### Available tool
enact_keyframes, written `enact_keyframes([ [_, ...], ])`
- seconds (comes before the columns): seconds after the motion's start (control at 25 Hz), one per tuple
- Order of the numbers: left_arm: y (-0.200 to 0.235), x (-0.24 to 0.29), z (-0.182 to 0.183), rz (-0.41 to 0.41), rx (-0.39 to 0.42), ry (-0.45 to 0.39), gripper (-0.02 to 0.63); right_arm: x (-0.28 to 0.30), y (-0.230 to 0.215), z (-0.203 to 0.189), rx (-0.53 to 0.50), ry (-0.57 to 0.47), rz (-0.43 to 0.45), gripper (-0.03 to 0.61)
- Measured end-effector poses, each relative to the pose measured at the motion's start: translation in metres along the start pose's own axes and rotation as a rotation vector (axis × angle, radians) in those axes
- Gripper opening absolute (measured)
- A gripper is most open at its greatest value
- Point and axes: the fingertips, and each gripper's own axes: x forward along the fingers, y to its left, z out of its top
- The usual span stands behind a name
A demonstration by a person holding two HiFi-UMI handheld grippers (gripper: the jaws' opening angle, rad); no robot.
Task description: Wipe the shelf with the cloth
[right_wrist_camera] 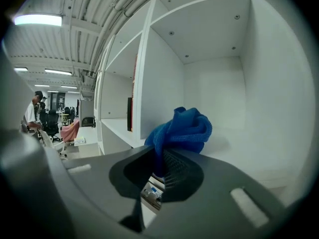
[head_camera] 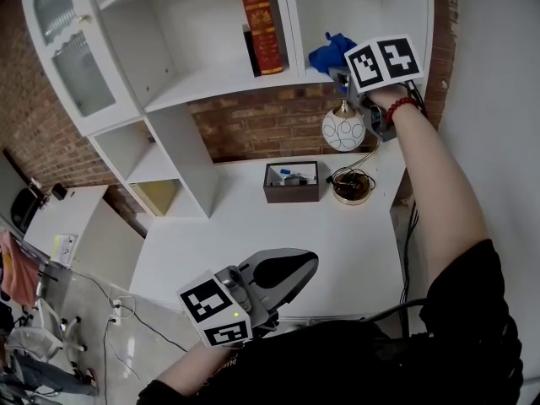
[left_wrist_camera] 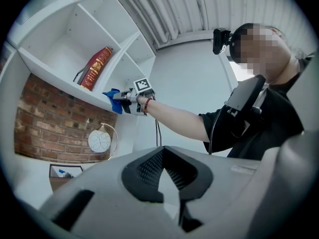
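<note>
Right tongs (head_camera: pixel 344 81) clenched a bunched blue cloth (head_camera: pixel 329 56) on the white shelf (head_camera: pixel 211 83), upper right of the head view. Soft and light, it seemed best pinched at a fold. Left tongs (head_camera: pixel 283 270), closed and empty, hung low at centre.

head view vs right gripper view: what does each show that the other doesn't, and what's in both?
Only the head view: the left tool at the bottom of the frame, the white desk, the round lamp, the dark box and the brick wall below the shelf.
Only the right gripper view: the right tool with its jaws shut on the blue cloth, the ceiling lights, and people far off at the left.
Both: the blue cloth in the white shelf's right compartment.
</note>
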Motion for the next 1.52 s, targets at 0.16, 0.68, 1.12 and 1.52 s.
enact_keyframes([
  [0.16, -0.009, -0.001, 0.001, -0.005, 0.001, 0.003, 0.003, -0.018, -0.028, -0.004, 0.067, -0.019, -0.044, 0.029],
  [0.68, -0.033, -0.025, 0.001, 0.026, 0.024, -0.019, 0.003, -0.091, -0.121, -0.034, 0.185, -0.033, -0.336, 0.031],
  [1.12, -0.070, -0.045, -0.001, 0.110, 0.005, -0.052, 0.003, -0.133, -0.123, -0.094, 0.425, -0.200, -0.252, 0.031],
  [1.52, -0.087, -0.042, -0.046, 0.151, -0.082, 0.001, 0.003, -0.161, -0.042, -0.113, 0.399, -0.396, 0.001, 0.031],
])
